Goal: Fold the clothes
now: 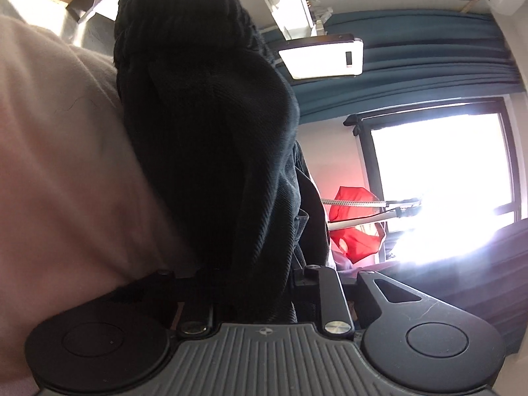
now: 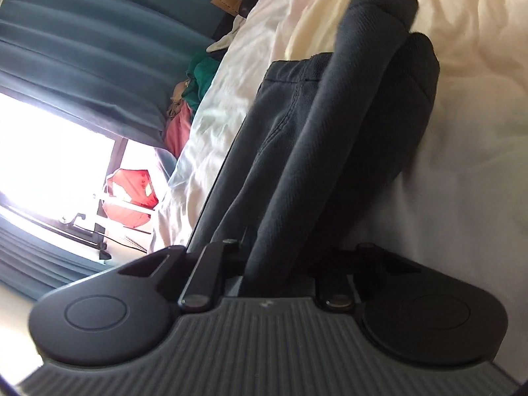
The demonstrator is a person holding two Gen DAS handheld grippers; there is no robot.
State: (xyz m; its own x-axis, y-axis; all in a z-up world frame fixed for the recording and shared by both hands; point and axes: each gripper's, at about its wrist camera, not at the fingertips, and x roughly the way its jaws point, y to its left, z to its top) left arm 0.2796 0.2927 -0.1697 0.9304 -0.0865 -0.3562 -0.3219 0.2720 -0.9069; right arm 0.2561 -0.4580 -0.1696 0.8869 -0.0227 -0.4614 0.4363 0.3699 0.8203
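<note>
so the fold looks only partway done: the dark garment (image 2: 280, 138) lies bunched on the bed (image 2: 462, 132), one end gripped between the right gripper (image 2: 280, 257) fingers, another part pinched by the left gripper (image 1: 250, 264); flattening and stacking remain.

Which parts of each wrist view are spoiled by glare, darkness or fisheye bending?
Left wrist view: the window blows out white, and the backlit dark garment loses nearly all detail. Right wrist view: its window also burns out, and the teal curtains bow near the rim.
</note>
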